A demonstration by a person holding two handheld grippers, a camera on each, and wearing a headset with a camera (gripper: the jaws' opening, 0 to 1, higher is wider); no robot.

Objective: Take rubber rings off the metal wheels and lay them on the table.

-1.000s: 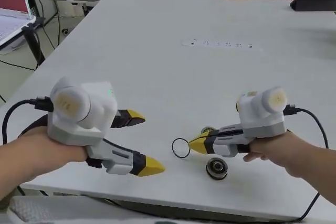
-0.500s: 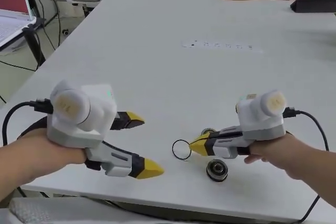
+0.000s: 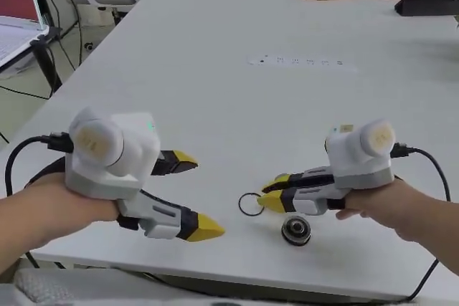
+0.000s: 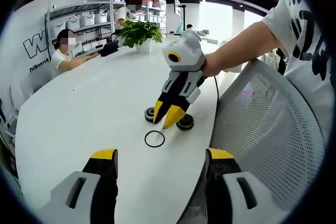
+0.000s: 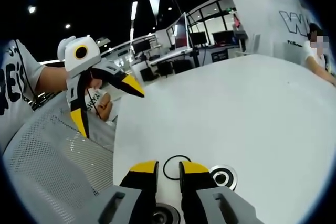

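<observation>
Black rubber ring (image 3: 250,204) on table (image 3: 215,69), wall lettering (image 4: 34,45) begins "W"

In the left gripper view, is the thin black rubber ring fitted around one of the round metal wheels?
No, the thin black rubber ring lies flat on the white table, apart from both round metal wheels.

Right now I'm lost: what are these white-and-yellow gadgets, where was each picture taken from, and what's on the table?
No robot here: a person holds two handheld two-jaw grippers. The wide picture comes from a camera on the person's head; the two round ones from cameras riding on the grippers. The left gripper is wide open, the right gripper slightly open; neither holds anything. On the white table lie a thin black rubber ring, a metal wheel and a second wheel.
</observation>
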